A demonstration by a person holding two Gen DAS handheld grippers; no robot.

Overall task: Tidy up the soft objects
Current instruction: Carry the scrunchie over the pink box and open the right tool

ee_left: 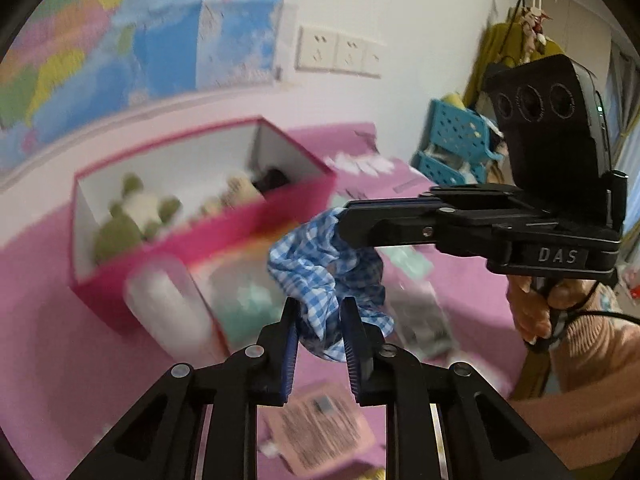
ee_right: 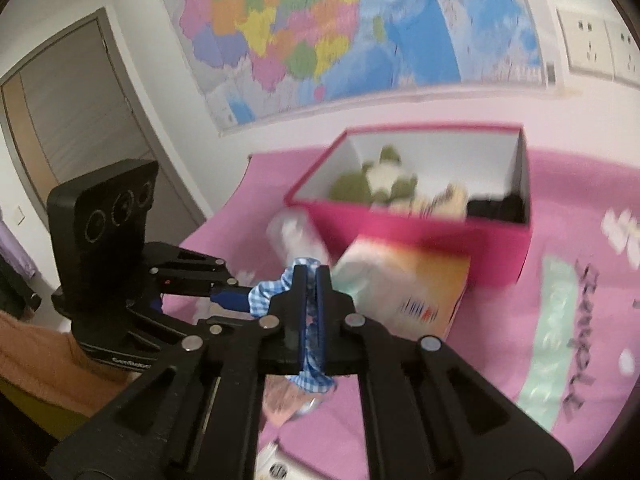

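A blue-and-white checked fabric piece (ee_left: 320, 260) hangs in the air above the pink tabletop, held from two sides. My left gripper (ee_left: 319, 308) is shut on its lower part, the fabric bunched between the blue pads. My right gripper (ee_right: 311, 272) is shut on the same fabric (ee_right: 262, 294), with a fold hanging out under the jaws. In the left wrist view the right gripper (ee_left: 345, 216) comes in from the right and pinches the top edge. Behind stands an open red box (ee_left: 200, 236) with a green-and-white plush (ee_left: 136, 212) inside.
A clear plastic bottle (ee_left: 168, 300) and an orange-and-white carton (ee_right: 404, 280) lie in front of the red box (ee_right: 400, 236). A printed sheet (ee_left: 320, 428) lies below my left gripper. A blue basket rack (ee_left: 456, 136) stands at the far right. A person's hand (ee_left: 536, 304) holds the right gripper.
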